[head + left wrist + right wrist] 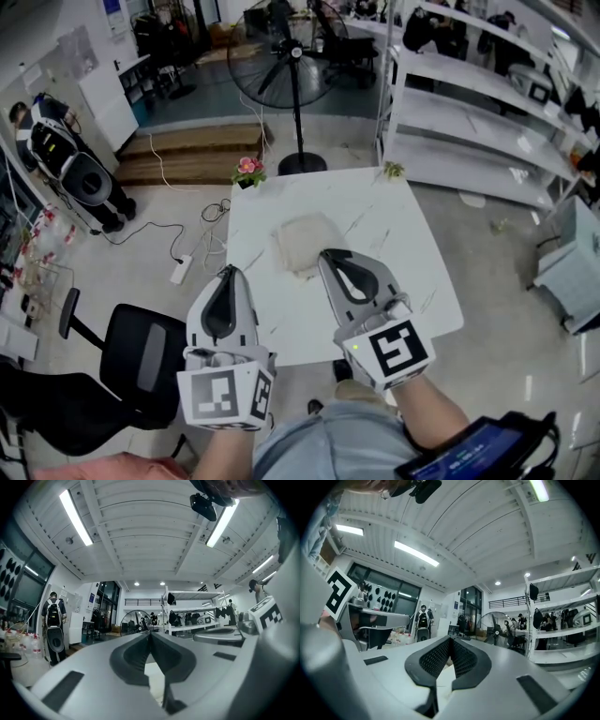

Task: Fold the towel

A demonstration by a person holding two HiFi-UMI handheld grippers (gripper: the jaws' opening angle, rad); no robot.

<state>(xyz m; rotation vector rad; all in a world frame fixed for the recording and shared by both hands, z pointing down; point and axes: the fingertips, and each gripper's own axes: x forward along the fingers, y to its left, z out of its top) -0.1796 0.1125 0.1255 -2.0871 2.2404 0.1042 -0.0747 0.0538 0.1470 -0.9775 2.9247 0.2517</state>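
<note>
I'm looking down at the table [394,234], where the towel [302,244] is lying left of centre. I'm holding the left gripper [228,272] at the table's left edge and the right gripper [327,254] just beside the towel's near right corner. A flower pot [248,172] is sitting at the far left corner, a fan [291,66] is standing behind the table, shelving [469,122] is running along the right, and an office chair [141,352] is standing on my left.

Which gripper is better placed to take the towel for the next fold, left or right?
Right, probably. In the head view the right gripper has its tips at the towel's near right corner, while the left gripper sits off to the left over bare table. Both are shut and empty, so either must open first.
</note>
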